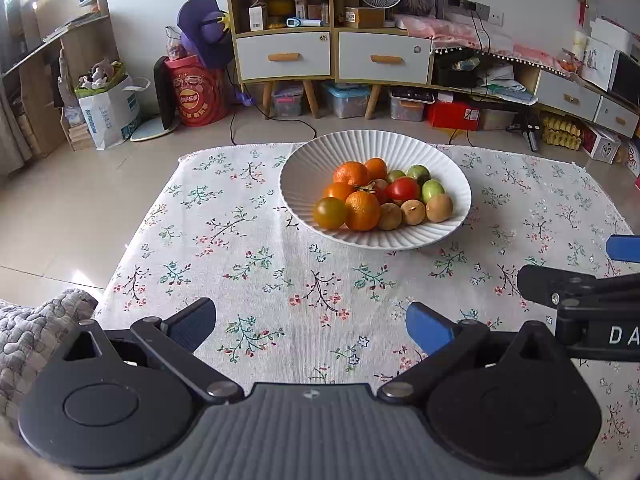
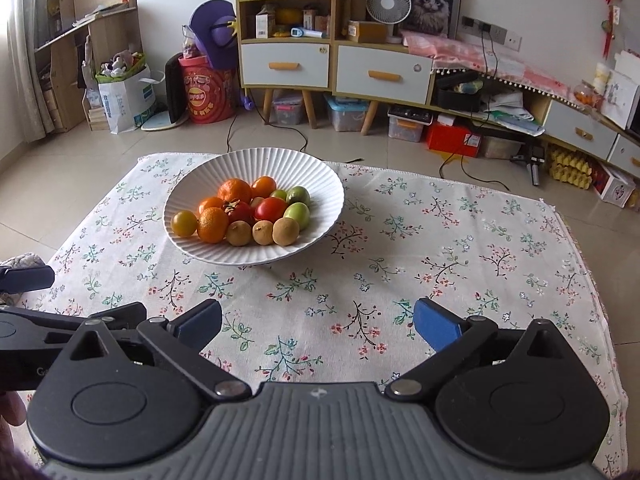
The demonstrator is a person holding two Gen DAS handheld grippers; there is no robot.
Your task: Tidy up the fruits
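Behind the table: cluttered shelves with two white drawers (image 2: 285, 65), a small fan (image 2: 388, 2), a red drum (image 2: 208, 94), cables across the tiled floor. Nothing lying on the flowered tablecloth (image 2: 440, 240) between grippers and bowl. White ribbed bowl (image 2: 320, 184) heaped with fruit: oranges (image 2: 212, 225), red tomato (image 2: 270, 209), green fruits (image 2: 297, 214), brown round ones (image 2: 285, 231) along the near edge. Left gripper (image 1: 311, 325) spread wide, empty, bowl ahead and slightly right. Right gripper (image 2: 318, 323) fully apart too, nothing between its blue pads (image 2: 436, 326), bowl ahead and left, well apart.
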